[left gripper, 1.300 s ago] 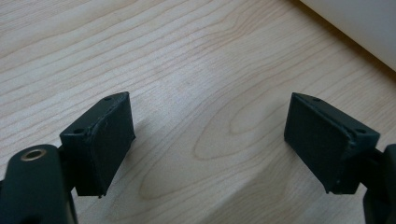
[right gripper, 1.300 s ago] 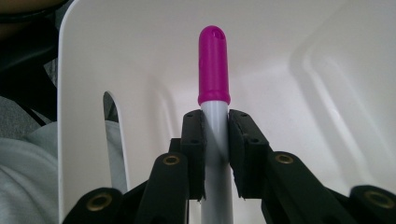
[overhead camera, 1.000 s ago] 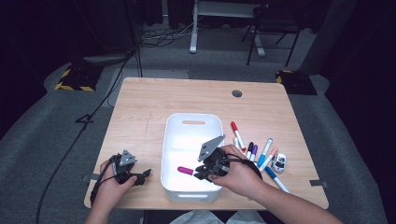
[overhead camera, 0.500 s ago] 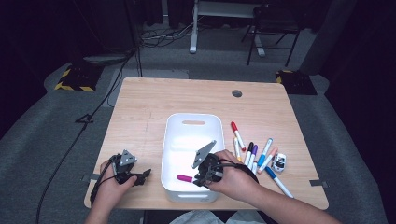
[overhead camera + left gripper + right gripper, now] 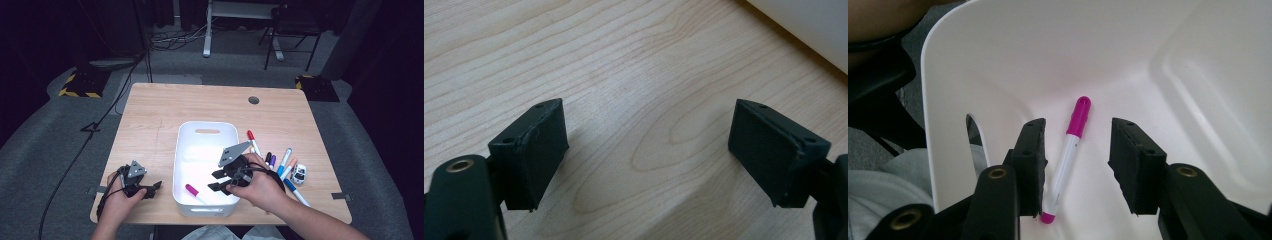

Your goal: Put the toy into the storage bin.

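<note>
Right tongs (image 5: 216, 180): hovering over the white bin (image 5: 186, 150), having just been opening, jaws apart, gripping nothing
Pink marker (image 5: 1068, 155): lying loose on the bin floor, between the jaws
Left tongs (image 5: 644, 150): resting parted and empty on the desk (image 5: 150, 115)
Other markers (image 5: 280, 162): lying right of the bin

Dark lab or studio room w/ one work counter

Looks like a lab/studio, not a home: a small wood counter (image 5: 210, 112) w/ a round cable hole (image 5: 254, 100) stands alone on grey carpet (image 5: 60, 140), lit bright while the room around it is black. Yellow-and-black tape (image 5: 77, 92) marks the floor on the left & a 2nd bit (image 5: 312, 80) on the right. Cables (image 5: 170, 40) lie in a heap at the back near a white stand leg (image 5: 206, 30). A black chair frame (image 5: 290, 30) is back there too.
</note>
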{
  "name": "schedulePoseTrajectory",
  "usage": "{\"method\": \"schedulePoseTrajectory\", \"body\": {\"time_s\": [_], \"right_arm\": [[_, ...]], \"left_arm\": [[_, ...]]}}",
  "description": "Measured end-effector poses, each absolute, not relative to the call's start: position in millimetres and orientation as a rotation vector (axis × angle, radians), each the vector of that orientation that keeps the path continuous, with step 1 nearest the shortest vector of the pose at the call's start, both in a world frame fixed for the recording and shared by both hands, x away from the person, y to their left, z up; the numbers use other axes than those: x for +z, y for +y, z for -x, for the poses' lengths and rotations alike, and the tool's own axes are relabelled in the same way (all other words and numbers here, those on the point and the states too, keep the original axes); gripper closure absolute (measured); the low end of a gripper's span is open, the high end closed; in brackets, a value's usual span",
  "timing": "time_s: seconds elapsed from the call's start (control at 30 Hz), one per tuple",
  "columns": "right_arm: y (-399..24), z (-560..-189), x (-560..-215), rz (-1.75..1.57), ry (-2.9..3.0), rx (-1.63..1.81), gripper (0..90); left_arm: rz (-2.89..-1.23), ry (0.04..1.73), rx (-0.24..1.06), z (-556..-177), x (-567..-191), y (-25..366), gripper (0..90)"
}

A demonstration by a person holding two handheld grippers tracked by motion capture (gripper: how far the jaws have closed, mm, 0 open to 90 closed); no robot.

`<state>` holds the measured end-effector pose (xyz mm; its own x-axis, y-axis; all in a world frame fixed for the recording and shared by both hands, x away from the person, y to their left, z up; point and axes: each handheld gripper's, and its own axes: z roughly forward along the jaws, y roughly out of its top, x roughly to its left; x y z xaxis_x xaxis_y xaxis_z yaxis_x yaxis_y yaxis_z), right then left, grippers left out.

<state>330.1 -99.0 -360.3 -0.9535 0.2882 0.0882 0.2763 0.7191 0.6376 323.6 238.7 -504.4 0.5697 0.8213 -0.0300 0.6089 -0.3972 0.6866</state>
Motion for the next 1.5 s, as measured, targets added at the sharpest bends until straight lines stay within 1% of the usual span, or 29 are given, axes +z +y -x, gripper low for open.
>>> {"method": "schedulePoseTrajectory", "body": {"time_s": [0.23, 0.4, 0.7, 0.77, 0.8, 0.9, 1.2, 1.5], "right_arm": [[-120, -335, -351, -0.525, 2.834, 1.110, 58.9], [-145, -341, -342, -0.610, 2.772, 1.126, 58.8], [-188, -351, -338, -0.741, 2.674, 1.152, 59.3], [-192, -353, -338, -0.764, 2.665, 1.156, 59.4], [-200, -356, -340, -0.786, 2.653, 1.145, 59.5], [-207, -359, -343, -0.813, 2.639, 1.140, 59.5], [-240, -377, -368, -0.937, 2.603, 1.084, 58.8], [-242, -400, -391, -0.971, 2.581, 1.051, 56.2]], "left_arm": [[-2.143, 1.139, 0.421, -324, -504, 239, 16.4], [-2.142, 1.136, 0.417, -324, -504, 239, 16.4], [-2.142, 1.135, 0.418, -324, -504, 239, 16.4], [-2.142, 1.135, 0.418, -324, -504, 239, 16.4], [-2.142, 1.136, 0.417, -324, -504, 239, 16.4], [-2.142, 1.135, 0.416, -324, -504, 239, 16.3], [-2.144, 1.133, 0.413, -325, -504, 239, 16.4], [-2.143, 1.133, 0.418, -325, -505, 239, 16.5]]}}
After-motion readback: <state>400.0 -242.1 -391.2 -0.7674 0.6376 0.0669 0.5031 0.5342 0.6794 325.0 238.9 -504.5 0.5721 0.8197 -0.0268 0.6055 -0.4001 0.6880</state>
